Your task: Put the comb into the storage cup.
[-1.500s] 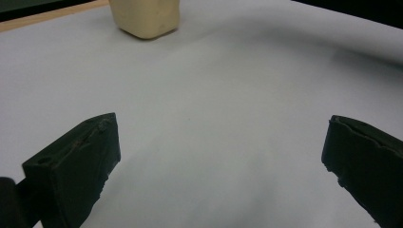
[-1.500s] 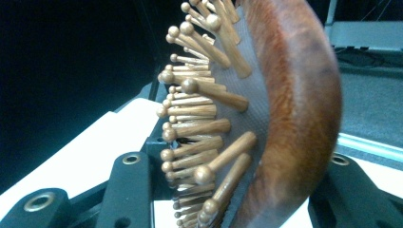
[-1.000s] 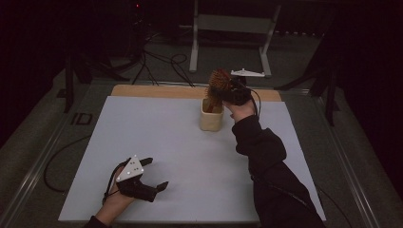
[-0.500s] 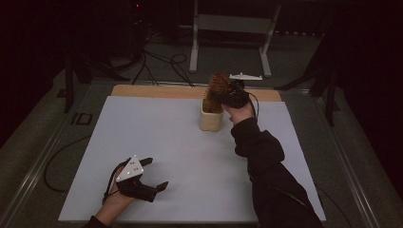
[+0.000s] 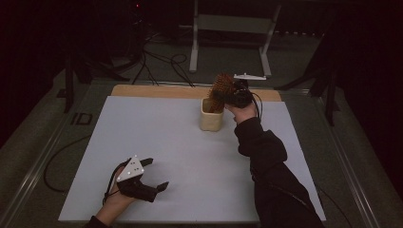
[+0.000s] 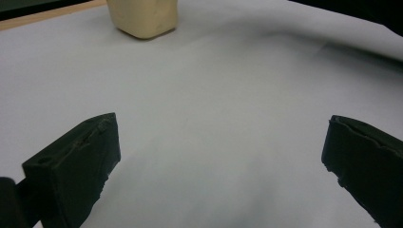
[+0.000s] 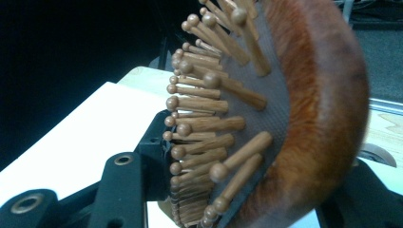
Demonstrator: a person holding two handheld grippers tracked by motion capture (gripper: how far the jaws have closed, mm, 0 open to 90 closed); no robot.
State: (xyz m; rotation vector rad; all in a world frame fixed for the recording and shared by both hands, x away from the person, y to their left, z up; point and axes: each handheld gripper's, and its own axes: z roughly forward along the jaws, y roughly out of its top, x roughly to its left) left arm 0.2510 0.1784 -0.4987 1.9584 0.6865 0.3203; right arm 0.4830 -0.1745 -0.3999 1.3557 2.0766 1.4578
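Observation:
A wooden hairbrush (image 5: 221,88) with round-tipped pegs stands head up in a cream cup (image 5: 210,118) at the far middle of the white table. My right gripper (image 5: 229,96) reaches in from the cup's right and grips the brush head. In the right gripper view the brush head (image 7: 294,118) sits between the jaws: one jaw touches the peg tips, the other the wooden back. These jaws have just been opening a little, with the brush between them. My left gripper (image 5: 159,173) rests open near the front left edge with nothing between its jaws (image 6: 218,156), pointing at the cup (image 6: 142,19).
The white table top (image 5: 180,142) has a wooden strip (image 5: 157,91) along its far edge. Behind it on the floor are a metal stand (image 5: 228,42) and loose cables (image 5: 161,61). A dark sleeve (image 5: 266,166) crosses the right half of the table.
The right gripper and the brush sit a touch lower over the cup than before. The left gripper has stayed where it was.

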